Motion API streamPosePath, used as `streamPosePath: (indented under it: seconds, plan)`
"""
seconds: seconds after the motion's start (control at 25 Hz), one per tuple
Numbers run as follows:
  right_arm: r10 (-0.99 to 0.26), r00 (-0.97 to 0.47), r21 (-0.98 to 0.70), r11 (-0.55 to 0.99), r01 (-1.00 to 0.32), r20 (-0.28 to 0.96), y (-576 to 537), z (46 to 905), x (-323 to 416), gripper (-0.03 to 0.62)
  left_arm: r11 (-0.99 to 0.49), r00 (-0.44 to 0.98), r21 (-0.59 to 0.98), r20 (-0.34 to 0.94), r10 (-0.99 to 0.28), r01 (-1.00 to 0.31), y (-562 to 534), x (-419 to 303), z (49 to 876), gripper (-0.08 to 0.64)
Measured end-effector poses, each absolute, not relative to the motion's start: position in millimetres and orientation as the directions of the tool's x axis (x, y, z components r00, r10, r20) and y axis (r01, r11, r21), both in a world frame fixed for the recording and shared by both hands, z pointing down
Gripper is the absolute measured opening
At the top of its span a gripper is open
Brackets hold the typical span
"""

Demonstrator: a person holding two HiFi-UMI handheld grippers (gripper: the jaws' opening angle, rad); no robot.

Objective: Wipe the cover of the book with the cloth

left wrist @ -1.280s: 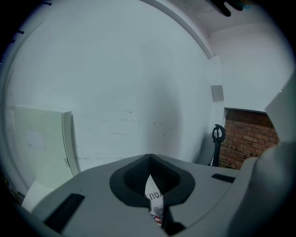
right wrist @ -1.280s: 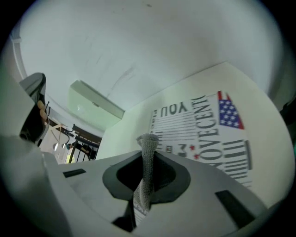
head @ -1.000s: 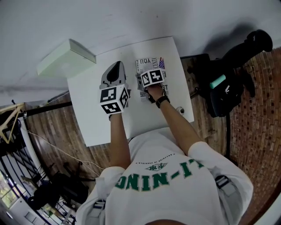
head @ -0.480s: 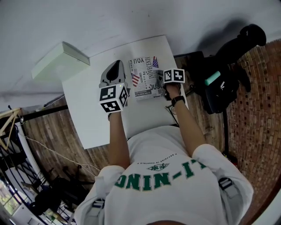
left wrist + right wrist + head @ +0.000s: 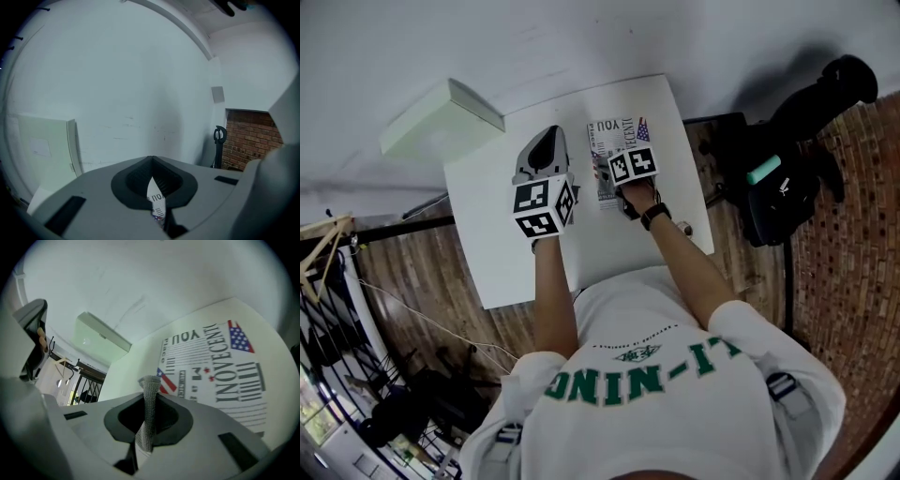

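A book (image 5: 619, 134) with a white cover, black print and flag drawings lies flat on the white table (image 5: 497, 244), at the back right. My right gripper (image 5: 622, 180) hangs over the book's near left part, shut on a grey knitted cloth (image 5: 149, 399) that sticks up between its jaws. The printed cover (image 5: 220, 366) fills the right of the right gripper view. My left gripper (image 5: 547, 145) is to the left of the book and apart from it. Its jaws (image 5: 152, 161) stand shut, with a sliver of the cover (image 5: 157, 201) showing in the slit.
A pale green box (image 5: 441, 117) lies beyond the table's back left corner. A black bag (image 5: 778, 197) sits on the brick floor to the right. A small white object (image 5: 686, 230) rests near the table's right edge. A black metal rack (image 5: 328, 319) stands at the left.
Half a second ago my right gripper was at the book's right edge. It has swept left across the cover with the cloth. The left gripper has stayed in place.
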State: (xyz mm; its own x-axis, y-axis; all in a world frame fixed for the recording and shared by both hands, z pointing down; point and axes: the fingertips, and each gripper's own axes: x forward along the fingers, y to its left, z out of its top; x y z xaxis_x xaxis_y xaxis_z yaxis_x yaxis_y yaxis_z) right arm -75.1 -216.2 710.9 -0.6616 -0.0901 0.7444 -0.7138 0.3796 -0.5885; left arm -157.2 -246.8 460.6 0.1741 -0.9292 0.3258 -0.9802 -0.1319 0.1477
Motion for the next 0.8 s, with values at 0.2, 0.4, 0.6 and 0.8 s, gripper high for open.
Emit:
streamPosePath:
  seconds: [0.2, 0.4, 0.6, 0.8]
  plan:
    - [-0.049, -0.636, -0.567, 0.404, -0.718, 0.77, -204, 726, -92, 0.032, -0.118, 0.157, 0.136, 0.332, -0.93, -0.984, -244, -164, 460, 0.008]
    - [-0.116, -0.62, -0.557, 0.332, -0.761, 0.776, -223, 727, -42, 0.032, -0.132, 0.17, 0.132, 0.333, -0.928, -0.982, -246, -162, 459, 0.008]
    - [-0.221, -0.544, -0.5, 0.225, -0.836, 0.81, -245, 725, 44, 0.032, -0.155, 0.194, 0.14, 0.331, -0.924, -0.978, -248, -153, 462, 0.008]
    - [-0.248, -0.467, -0.442, 0.153, -0.884, 0.849, -242, 735, 90, 0.032, -0.171, 0.209, 0.144, 0.326, -0.922, -0.975, -248, -143, 461, 0.008]
